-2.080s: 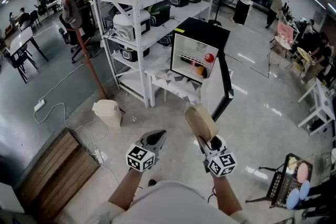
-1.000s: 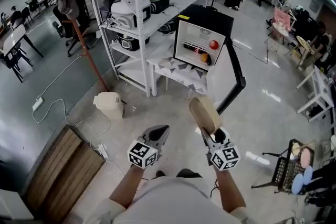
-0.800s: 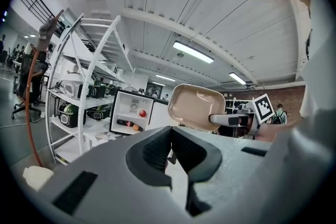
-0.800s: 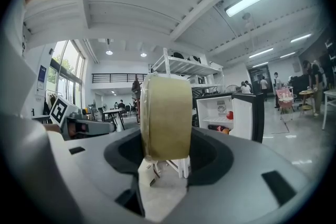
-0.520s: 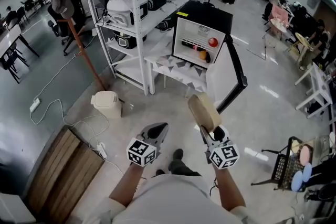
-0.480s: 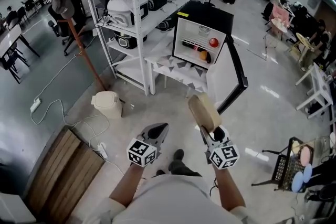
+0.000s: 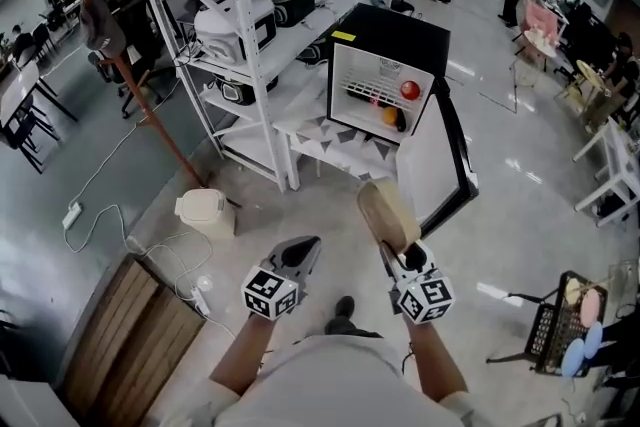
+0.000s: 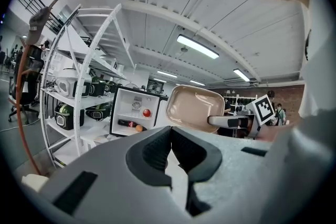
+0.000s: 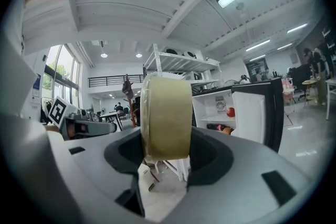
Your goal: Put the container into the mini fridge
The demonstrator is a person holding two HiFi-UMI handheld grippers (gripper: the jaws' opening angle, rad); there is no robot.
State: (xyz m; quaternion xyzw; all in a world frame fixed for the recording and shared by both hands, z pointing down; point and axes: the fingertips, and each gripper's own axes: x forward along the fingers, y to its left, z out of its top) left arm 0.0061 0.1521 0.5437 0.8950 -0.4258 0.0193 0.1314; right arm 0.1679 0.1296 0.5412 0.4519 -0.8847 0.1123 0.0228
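Because the container (image 9: 167, 115) stands edge-on in the right gripper view, only its tan side wall shows there. Its lower edge is sunk between the pads, and it blocks what lies straight behind it. Its hollow shows only in the left gripper view, and looks empty. In the head view both forearms (image 7: 245, 355) are cut off by the person's shirt at the lower edge. The fridge (image 7: 385, 40) sits on a small white table (image 7: 335, 150) beside a white rack (image 7: 240, 15). Its door (image 7: 440, 165) hangs open toward the person. A red round thing (image 7: 410, 90) and an orange one (image 7: 390, 115) sit inside, with a dark item too small to make out.

Both arms reach forward side by side, the grippers roughly level and aimed toward the fridge. The right gripper (image 7: 400, 255) is clamped on the container, which rises on edge above the jaws and leans a little to the left. It hangs over the floor (image 7: 320, 205), well apart from the fridge. The left gripper (image 7: 303, 247) has its jaws pressed together, with nothing between them.
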